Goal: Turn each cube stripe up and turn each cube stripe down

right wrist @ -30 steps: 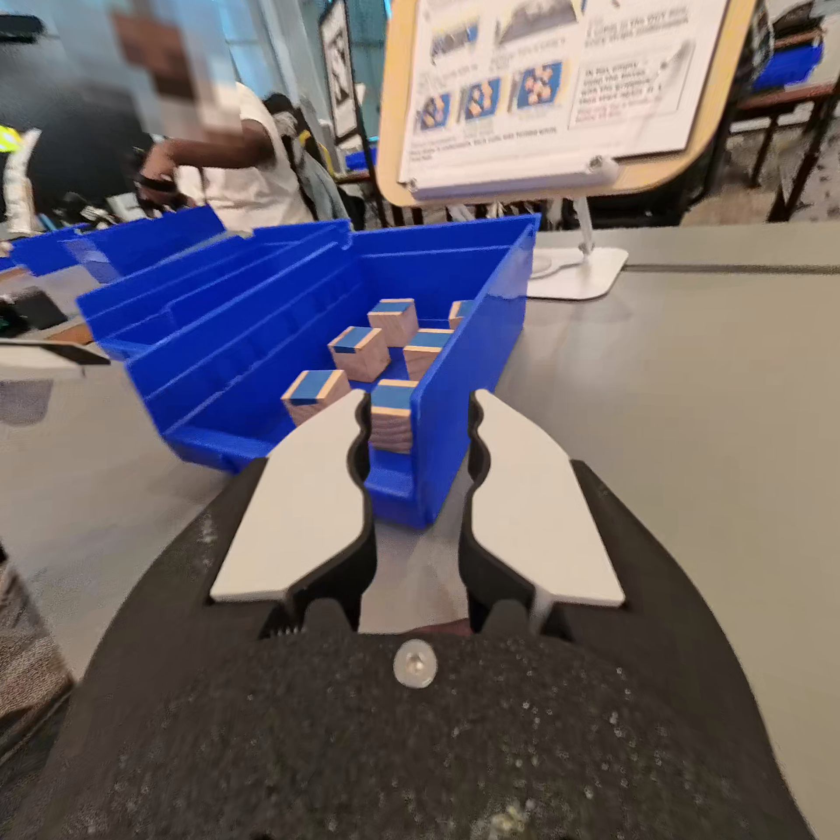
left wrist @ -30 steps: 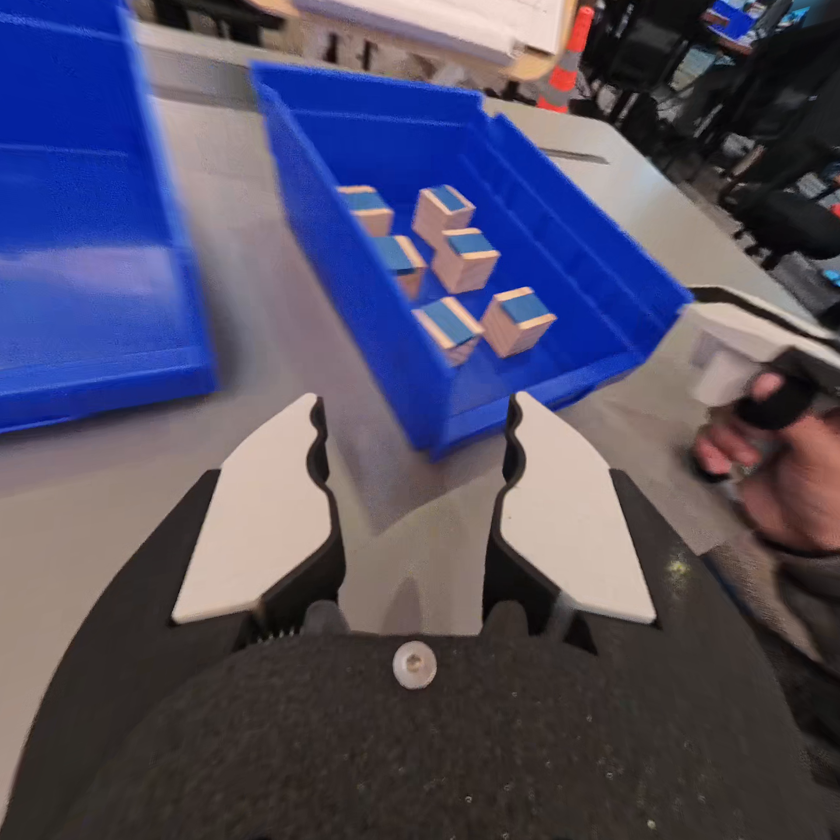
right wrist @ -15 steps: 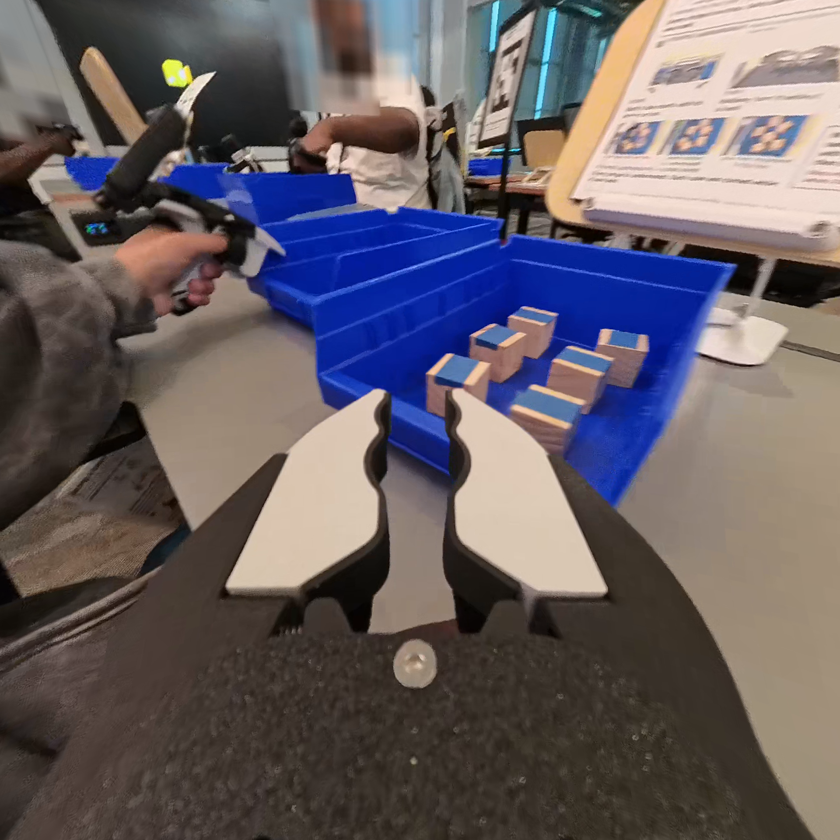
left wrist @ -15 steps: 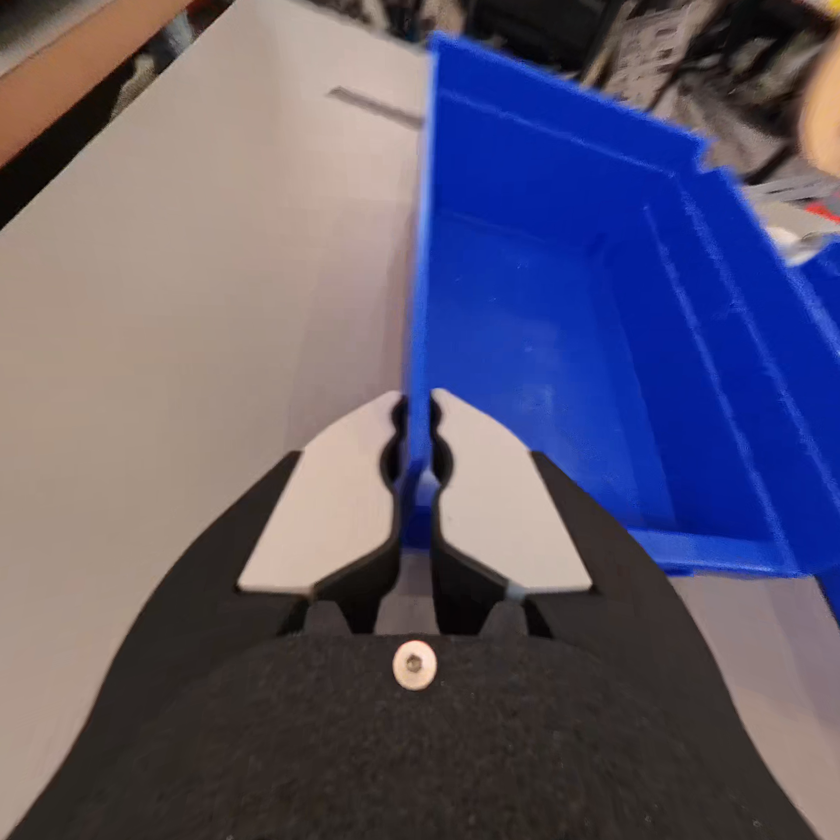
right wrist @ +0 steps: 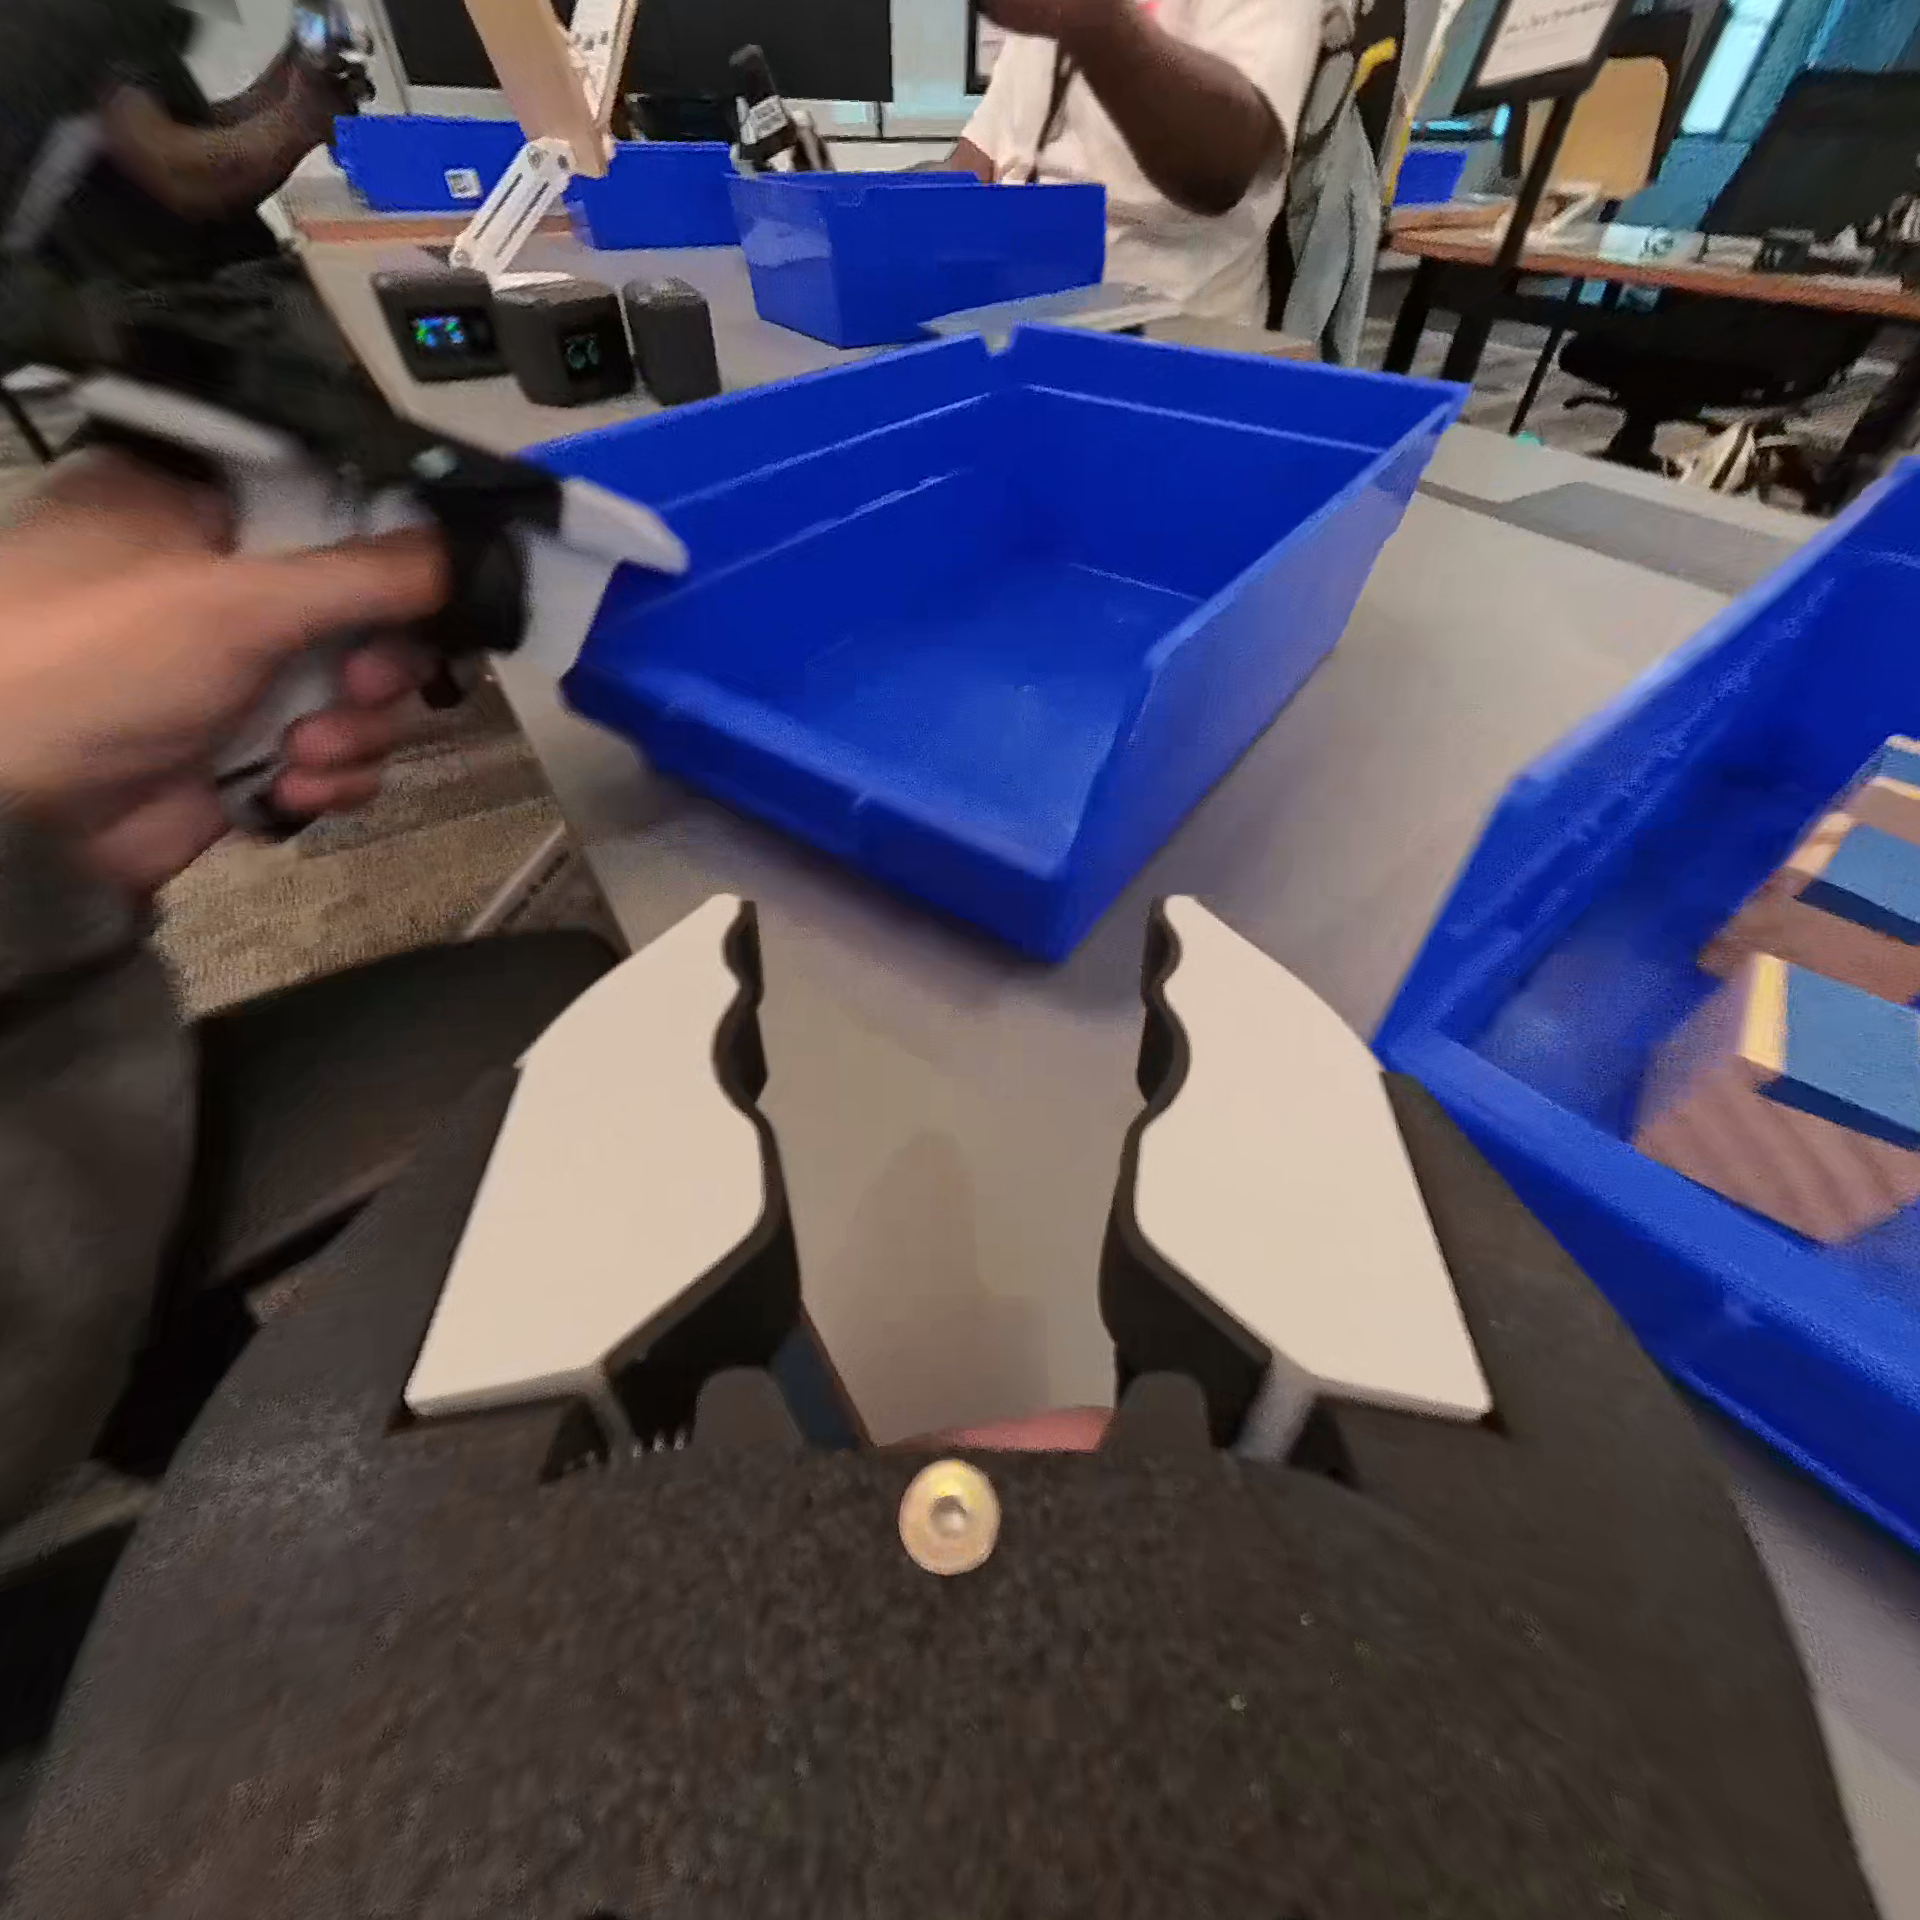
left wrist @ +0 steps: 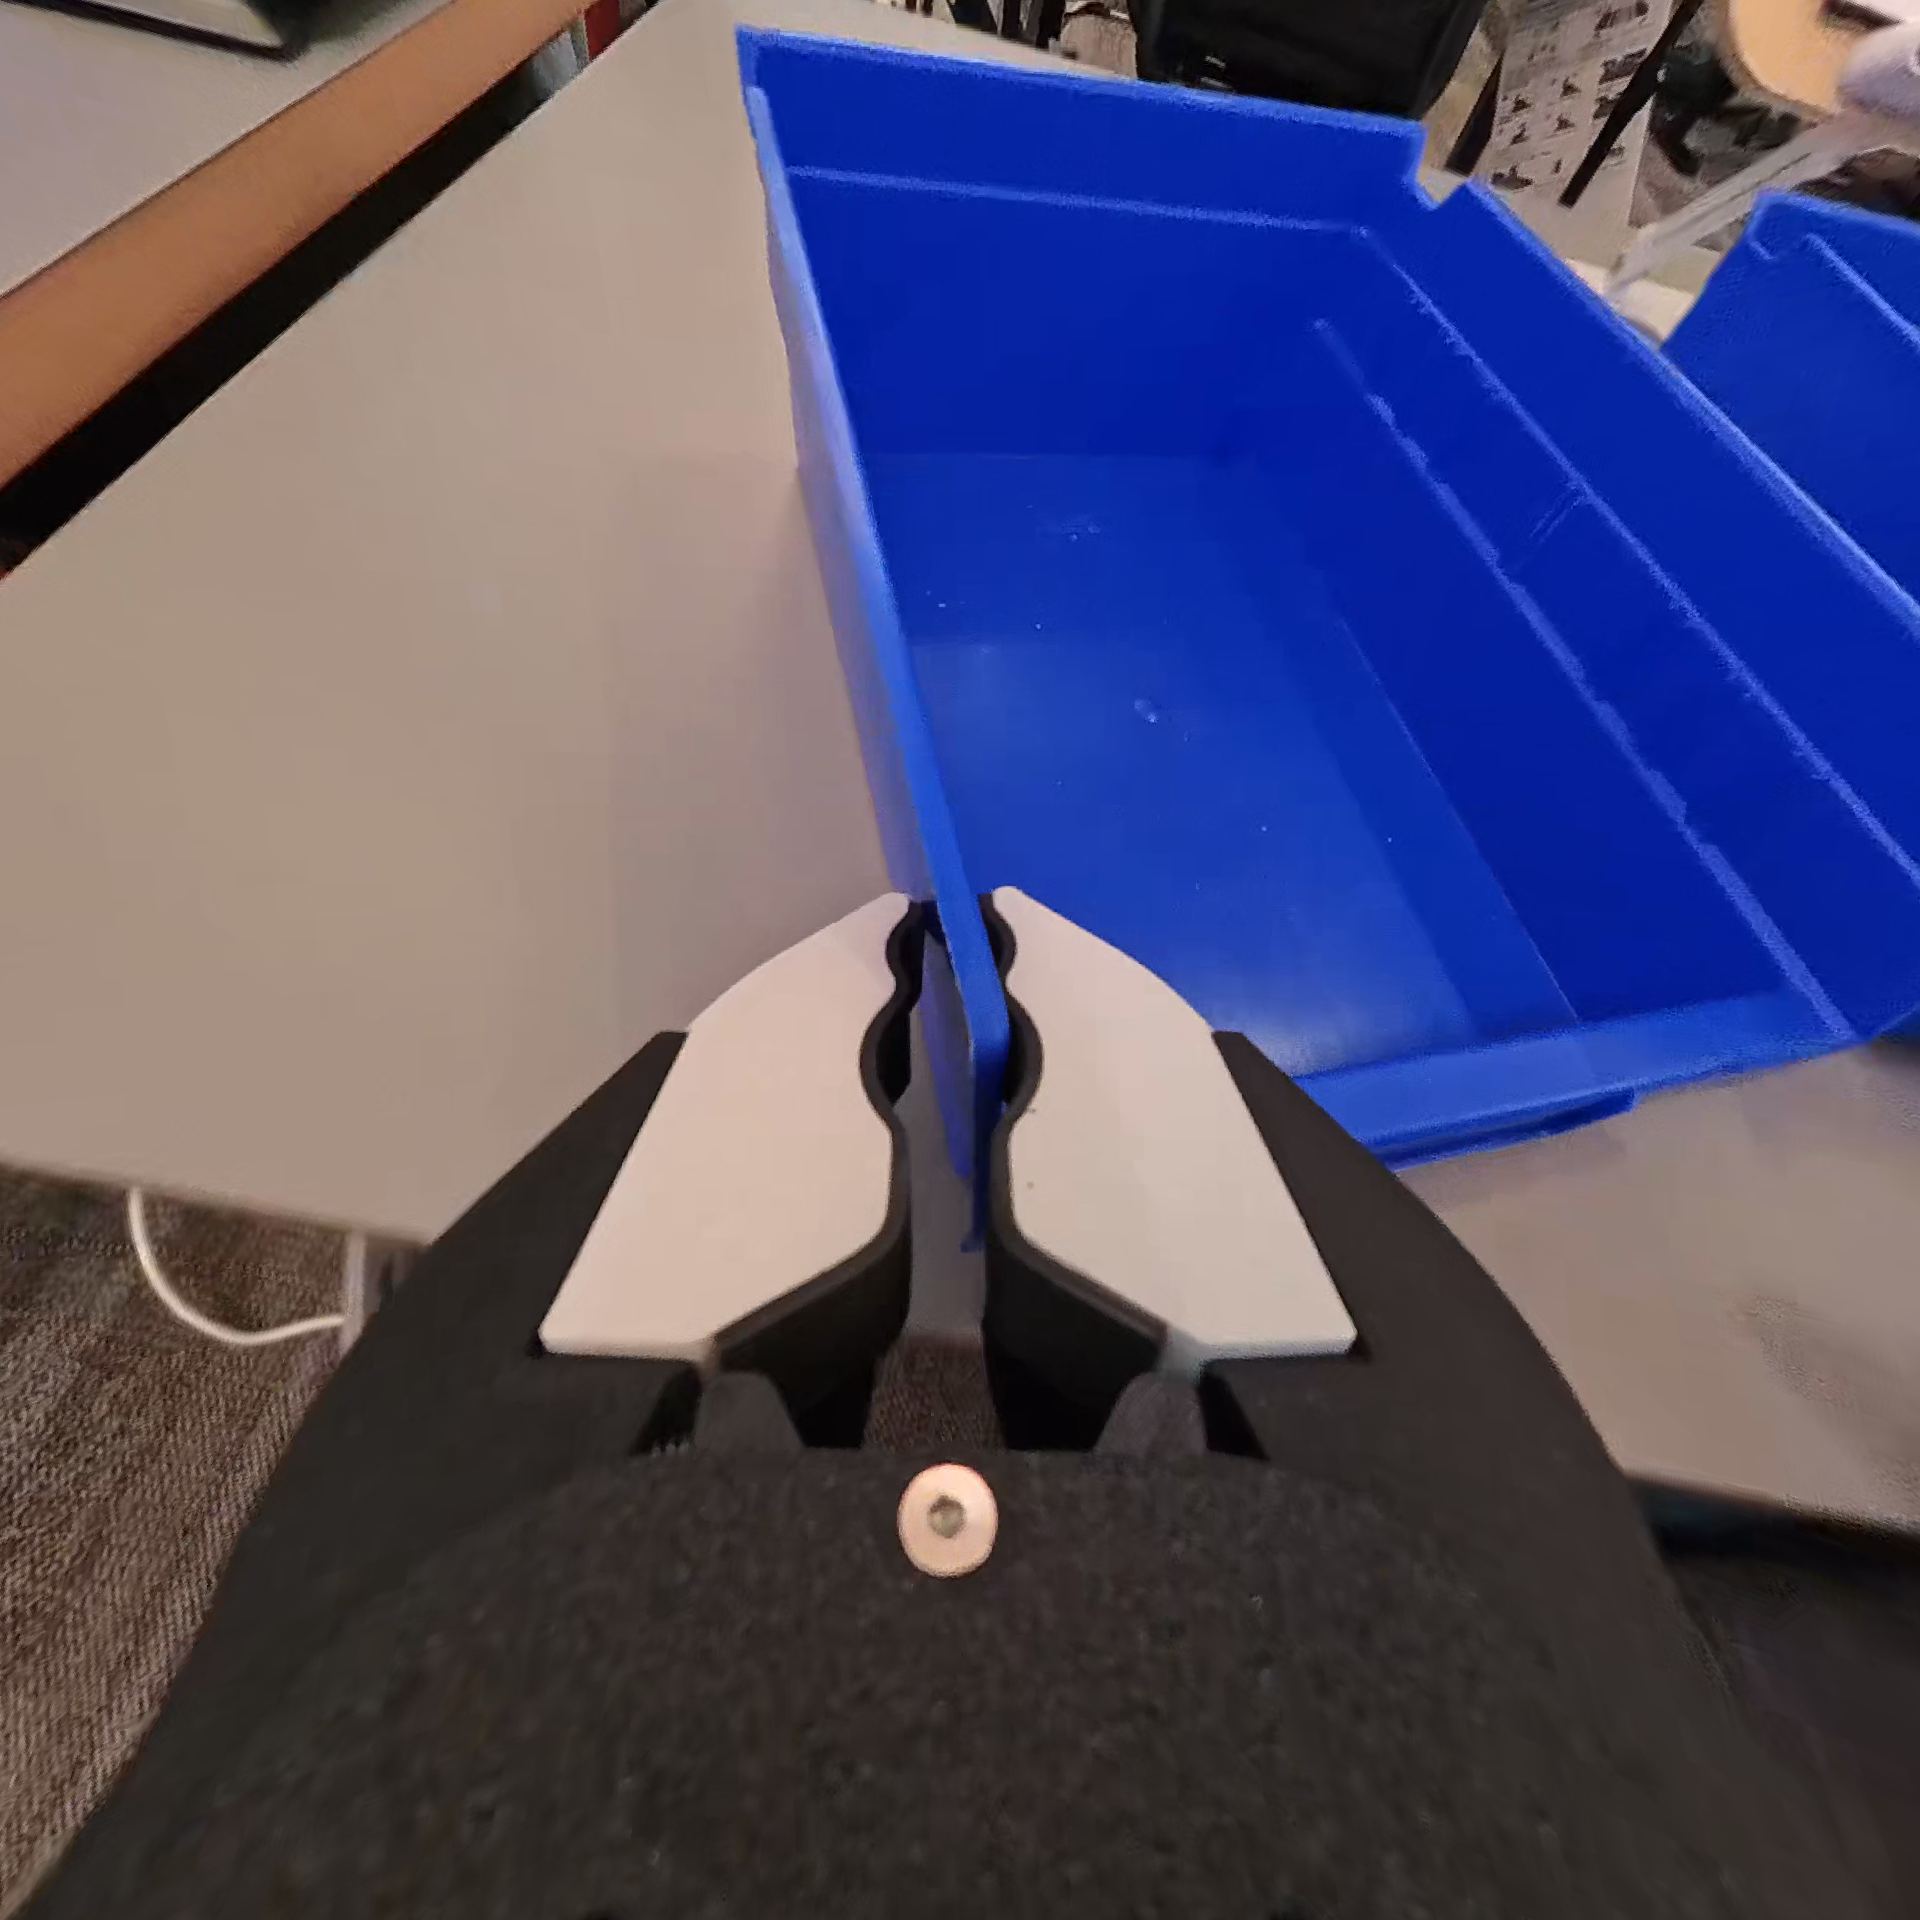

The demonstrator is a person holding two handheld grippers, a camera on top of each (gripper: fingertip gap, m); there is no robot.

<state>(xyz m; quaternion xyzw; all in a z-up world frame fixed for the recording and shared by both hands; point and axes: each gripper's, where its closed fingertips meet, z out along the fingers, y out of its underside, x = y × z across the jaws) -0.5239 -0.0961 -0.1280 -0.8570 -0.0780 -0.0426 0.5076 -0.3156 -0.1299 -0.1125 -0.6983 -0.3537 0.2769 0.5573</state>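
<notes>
My left gripper [left wrist: 951, 914] is shut on the near left side wall of an empty blue bin [left wrist: 1226, 665]; the wall runs between its two pads. The right wrist view shows the same bin [right wrist: 966, 623] with the left gripper [right wrist: 623, 535] clamped on its left corner. My right gripper [right wrist: 951, 925] is open and empty over the grey table [right wrist: 935, 1049], just short of that bin's near corner. A second blue bin [right wrist: 1621, 997] at the right edge holds wooden cubes with blue stripes [right wrist: 1839, 1029], blurred.
The table edge and carpet [left wrist: 156, 1403] lie at the lower left. The second bin's corner [left wrist: 1808, 343] shows at the far right. Behind are another table with blue bins [right wrist: 914, 249], small black devices [right wrist: 566, 338] and a person [right wrist: 1143, 135].
My left gripper swung from the cube bin to the empty bin and shut on its side wall. My right gripper left the cube bin's wall, swung left and opened wide.
</notes>
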